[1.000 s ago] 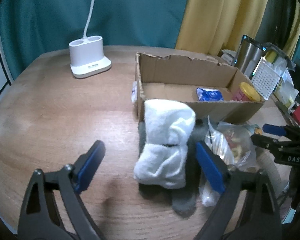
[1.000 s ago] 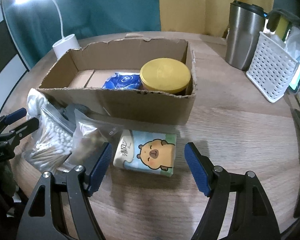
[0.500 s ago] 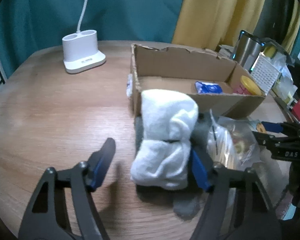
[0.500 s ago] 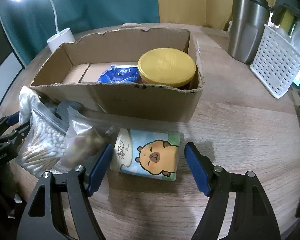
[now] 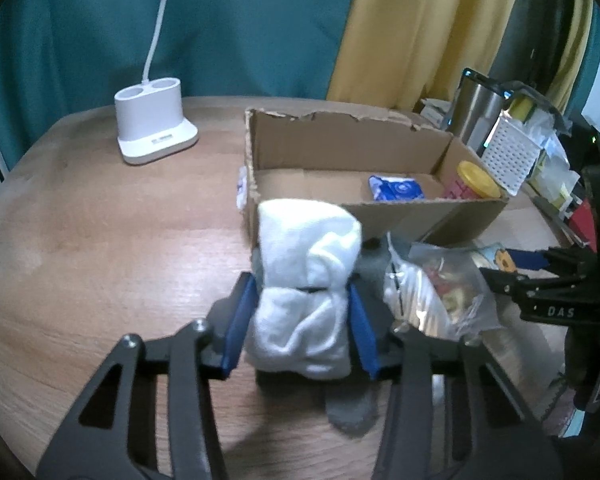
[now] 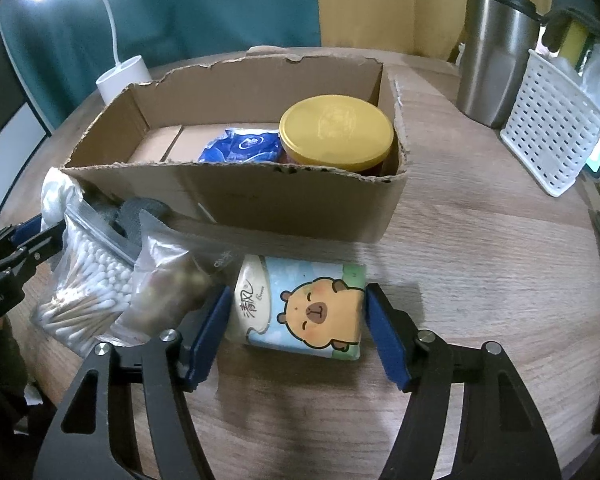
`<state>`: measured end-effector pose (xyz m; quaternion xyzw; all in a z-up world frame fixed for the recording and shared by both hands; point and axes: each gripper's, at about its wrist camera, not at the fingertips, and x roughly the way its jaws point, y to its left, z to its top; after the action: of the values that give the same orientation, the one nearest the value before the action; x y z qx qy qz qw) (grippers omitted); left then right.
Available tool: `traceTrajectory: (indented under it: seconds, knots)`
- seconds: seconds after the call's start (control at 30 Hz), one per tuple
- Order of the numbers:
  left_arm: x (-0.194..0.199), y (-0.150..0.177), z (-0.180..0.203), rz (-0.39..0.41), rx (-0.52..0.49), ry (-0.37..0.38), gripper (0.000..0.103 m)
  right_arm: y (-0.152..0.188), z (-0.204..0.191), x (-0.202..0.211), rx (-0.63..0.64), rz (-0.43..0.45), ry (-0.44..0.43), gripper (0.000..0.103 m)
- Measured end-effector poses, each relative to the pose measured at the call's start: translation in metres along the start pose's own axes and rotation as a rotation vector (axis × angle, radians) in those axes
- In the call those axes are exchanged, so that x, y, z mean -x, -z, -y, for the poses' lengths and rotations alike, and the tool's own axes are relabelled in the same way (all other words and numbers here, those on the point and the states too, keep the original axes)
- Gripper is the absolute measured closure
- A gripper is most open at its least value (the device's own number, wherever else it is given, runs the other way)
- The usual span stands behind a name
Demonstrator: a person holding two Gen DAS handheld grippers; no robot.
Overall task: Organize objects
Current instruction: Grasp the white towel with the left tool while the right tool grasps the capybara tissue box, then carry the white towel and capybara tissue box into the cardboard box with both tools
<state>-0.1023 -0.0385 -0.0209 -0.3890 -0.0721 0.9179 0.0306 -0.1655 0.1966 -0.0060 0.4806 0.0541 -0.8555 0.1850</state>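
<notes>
A round wooden table [image 6: 480, 264] fills both views. On it, mid-frame, sits an open cardboard box [image 6: 236, 200] with ragged, torn edges; inside, toward its right end, stand a jar with a yellow lid [image 6: 336, 130] and a blue packet [image 6: 242, 148] just beside it.

In the left wrist view, a white rolled towel [image 5: 306, 292] stands at centre frame against the box's near corner — soft, bunched, cinched at its middle by a thin dark band. The left gripper [image 5: 300, 330] has its blue pads pressed to both sides of the towel's lower half, clamped on it.

In the right wrist view, a tissue pack [image 6: 300, 308] printed with a cartoon capybara lies at lower centre, in front of the box. The right gripper [image 6: 300, 332] brackets it with jaws spread — the pads sit just beside each end, and contact is unclear.

At lower left, a clear bag of cotton swabs [image 6: 86, 280] and a bag of brownish items [image 6: 172, 280] touch each other.
</notes>
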Motion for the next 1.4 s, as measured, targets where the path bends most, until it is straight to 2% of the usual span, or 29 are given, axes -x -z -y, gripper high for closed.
traceTrajectory:
  seconds: [0.33, 1.03, 1.4]
  knots:
    - [0.002, -0.001, -0.001, 0.002, 0.020, 0.021, 0.065, 0.001, 0.004, 0.012, -0.005, 0.026, 0.006, 0.033]
    - [0.034, -0.019, 0.016, 0.075, -0.001, 0.034, 0.065, -0.010, 0.008, 0.041, -0.004, 0.106, 0.001, 0.033]
    - [0.040, -0.032, 0.026, 0.088, -0.008, 0.059, 0.065, -0.015, 0.013, 0.057, -0.006, 0.145, 0.001, 0.033]
